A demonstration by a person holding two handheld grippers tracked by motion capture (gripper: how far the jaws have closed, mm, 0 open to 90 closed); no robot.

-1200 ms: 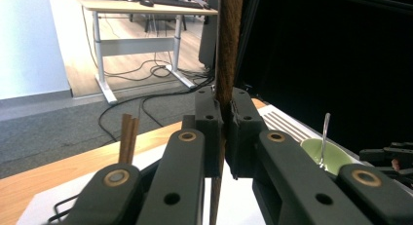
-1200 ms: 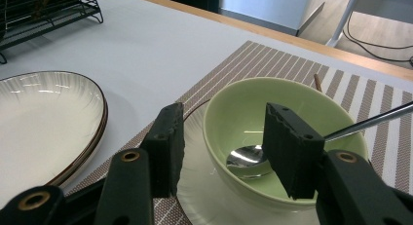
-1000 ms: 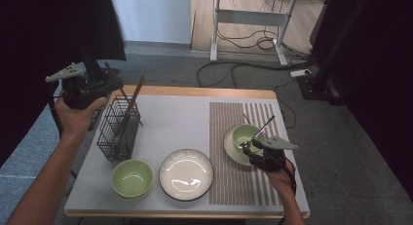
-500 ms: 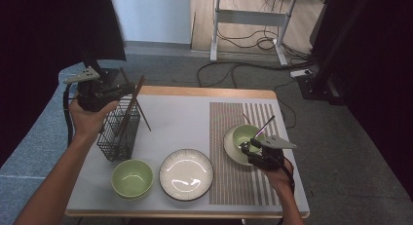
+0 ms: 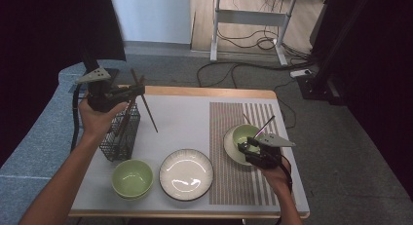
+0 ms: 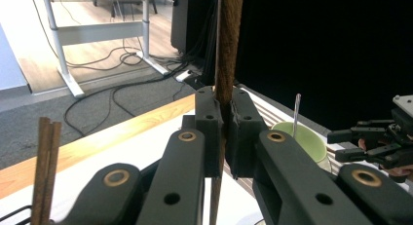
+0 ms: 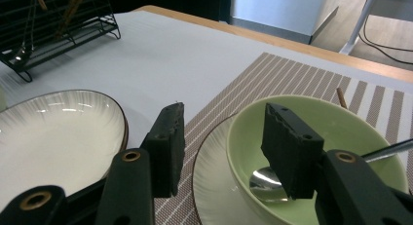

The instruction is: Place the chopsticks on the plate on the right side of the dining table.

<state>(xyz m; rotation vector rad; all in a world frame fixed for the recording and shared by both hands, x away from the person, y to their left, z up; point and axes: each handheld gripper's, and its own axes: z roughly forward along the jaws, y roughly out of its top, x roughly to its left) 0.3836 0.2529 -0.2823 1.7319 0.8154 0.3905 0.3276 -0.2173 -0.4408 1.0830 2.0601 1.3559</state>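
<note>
Above the wire basket [image 5: 120, 135] at the table's left, the left gripper [image 5: 136, 91] is clamped on a brown chopstick [image 6: 227, 49] – its lower end hangs over the tabletop; farther right, the right gripper [image 7: 221, 137] sits with jaws apart astride the rim of a green bowl [image 7: 341, 132] – a spoon [image 7: 268, 182] lies inside
</note>
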